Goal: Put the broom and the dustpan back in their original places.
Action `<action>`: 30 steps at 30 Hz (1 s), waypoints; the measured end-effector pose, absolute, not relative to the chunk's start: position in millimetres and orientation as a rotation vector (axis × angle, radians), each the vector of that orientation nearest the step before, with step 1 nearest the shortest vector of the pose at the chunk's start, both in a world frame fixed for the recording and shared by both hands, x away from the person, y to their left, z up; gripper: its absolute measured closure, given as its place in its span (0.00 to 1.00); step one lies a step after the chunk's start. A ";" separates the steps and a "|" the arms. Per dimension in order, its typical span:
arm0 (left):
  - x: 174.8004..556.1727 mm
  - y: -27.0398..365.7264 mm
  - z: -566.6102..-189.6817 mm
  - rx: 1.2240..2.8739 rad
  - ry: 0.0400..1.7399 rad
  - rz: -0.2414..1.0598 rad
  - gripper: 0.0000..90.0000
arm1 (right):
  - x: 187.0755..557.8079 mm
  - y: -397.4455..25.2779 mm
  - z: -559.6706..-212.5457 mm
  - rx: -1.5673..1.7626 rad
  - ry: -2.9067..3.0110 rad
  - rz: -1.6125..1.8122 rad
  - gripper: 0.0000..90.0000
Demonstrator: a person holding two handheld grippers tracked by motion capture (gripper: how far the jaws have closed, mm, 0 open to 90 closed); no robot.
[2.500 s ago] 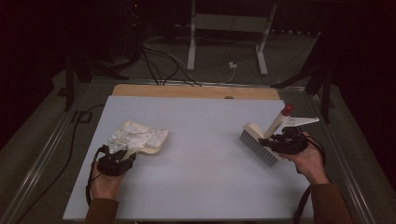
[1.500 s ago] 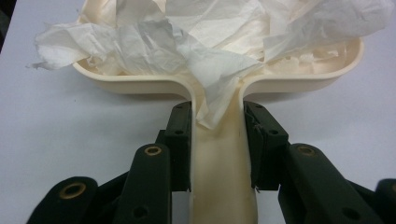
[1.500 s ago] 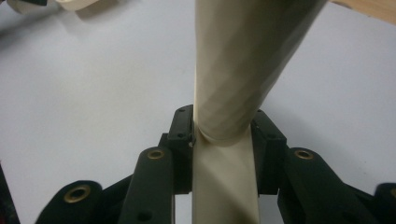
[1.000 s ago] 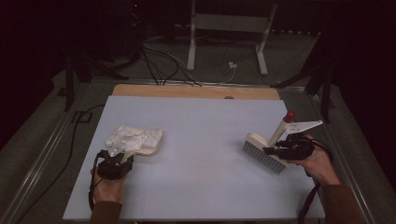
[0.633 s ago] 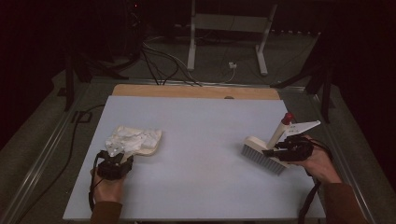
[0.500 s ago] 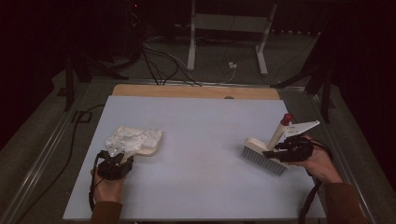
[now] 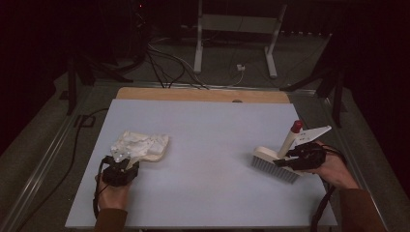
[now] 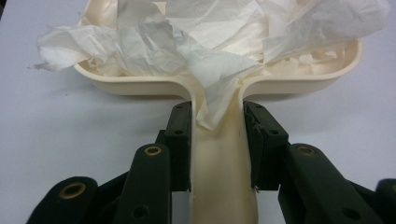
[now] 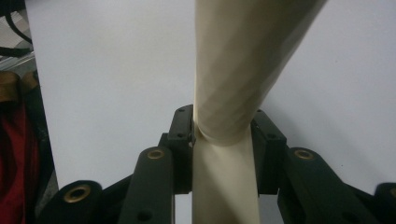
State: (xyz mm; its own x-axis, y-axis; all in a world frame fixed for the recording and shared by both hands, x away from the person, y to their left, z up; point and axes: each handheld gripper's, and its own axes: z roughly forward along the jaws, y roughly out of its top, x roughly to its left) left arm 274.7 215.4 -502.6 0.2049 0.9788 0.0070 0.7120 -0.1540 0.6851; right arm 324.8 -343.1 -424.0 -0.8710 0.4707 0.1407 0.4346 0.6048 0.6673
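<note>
A cream dustpan (image 7: pixel 153 151) (image 8: pixel 140 83) lies flat on the table's left side, heaped with crumpled white paper (image 7: pixel 133 143) (image 8: pixel 196 42). My left gripper (image 7: pixel 117 172) (image 8: pixel 217 144) is shut on the dustpan's handle (image 8: pixel 219 182), one jaw on each side. On the right, a cream hand brush (image 7: pixel 273 164) with a red-tipped handle (image 7: pixel 296 126) stands with its bristles on the table. My right gripper (image 7: pixel 300 158) (image 9: pixel 223 149) is shut on the brush's handle (image 9: pixel 233 84), which rises between the jaws.
The pale blue table top (image 7: pixel 212 140) has a wooden strip (image 7: pixel 203 94) along its far edge. Cables (image 7: pixel 164 58) and a metal stand (image 7: pixel 232 29) are on the dark floor behind. Metal rails (image 7: pixel 43 159) run beside the table.
The right gripper has carried the brush down and toward the near right, bristles now lower on the table. The dustpan with paper has settled slightly toward the left hand.
</note>
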 end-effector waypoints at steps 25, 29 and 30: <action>275.1 212.5 -505.2 1.931 1.582 0.631 0.74 | 324.0 -337.7 -428.5 0.659 2.856 1.122 0.75; 274.8 211.3 -505.6 1.932 1.584 0.634 0.74 | 323.6 -337.6 -429.9 0.645 2.865 1.120 0.75; 274.7 211.1 -505.7 1.931 1.585 0.636 0.74 | 323.7 -337.5 -430.3 0.644 2.867 1.118 0.75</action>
